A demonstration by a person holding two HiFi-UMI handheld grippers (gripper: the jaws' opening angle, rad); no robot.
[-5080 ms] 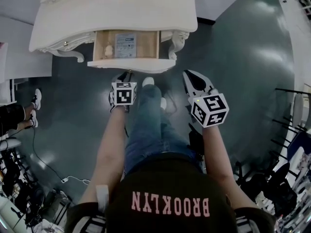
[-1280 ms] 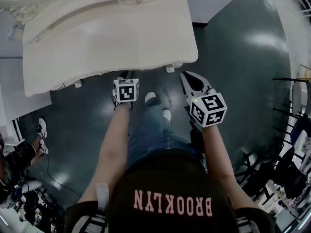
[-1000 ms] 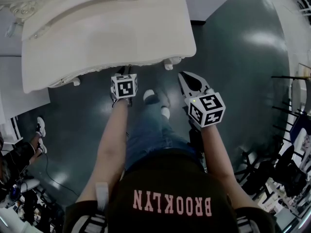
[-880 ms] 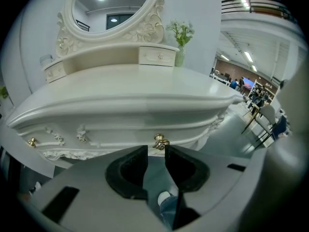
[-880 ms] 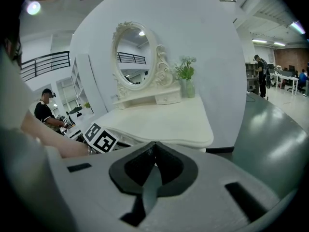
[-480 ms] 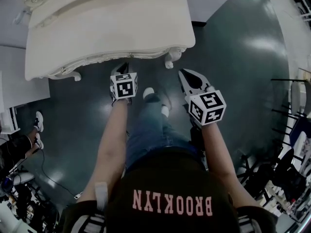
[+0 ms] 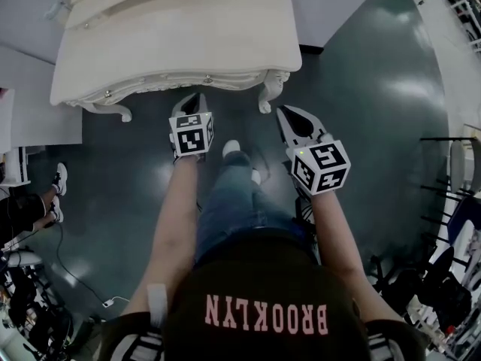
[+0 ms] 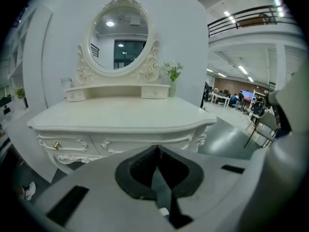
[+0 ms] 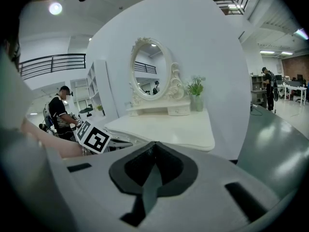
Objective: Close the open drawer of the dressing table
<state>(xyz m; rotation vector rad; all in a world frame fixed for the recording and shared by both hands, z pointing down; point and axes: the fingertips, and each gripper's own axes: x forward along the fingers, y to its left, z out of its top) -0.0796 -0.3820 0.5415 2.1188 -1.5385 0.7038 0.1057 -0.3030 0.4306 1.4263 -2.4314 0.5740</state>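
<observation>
The cream dressing table stands ahead of me, and its middle drawer front sits flush with the carved apron, no drawer sticking out. My left gripper hangs in the air just short of the table's front edge, touching nothing. Its jaws meet at the tips in the left gripper view, shut and empty. My right gripper floats beside the table's right front leg. Its jaws are likewise pressed together with nothing between them.
An oval mirror and a vase of greenery stand at the table's back. My legs and shoes are on the dark floor below the grippers. Another person stands to the left, with chairs and cables along the edges.
The drawer that stood pulled out five seconds ago is pushed in. Over the last second both grippers rose and drew back from the table's front edge.
</observation>
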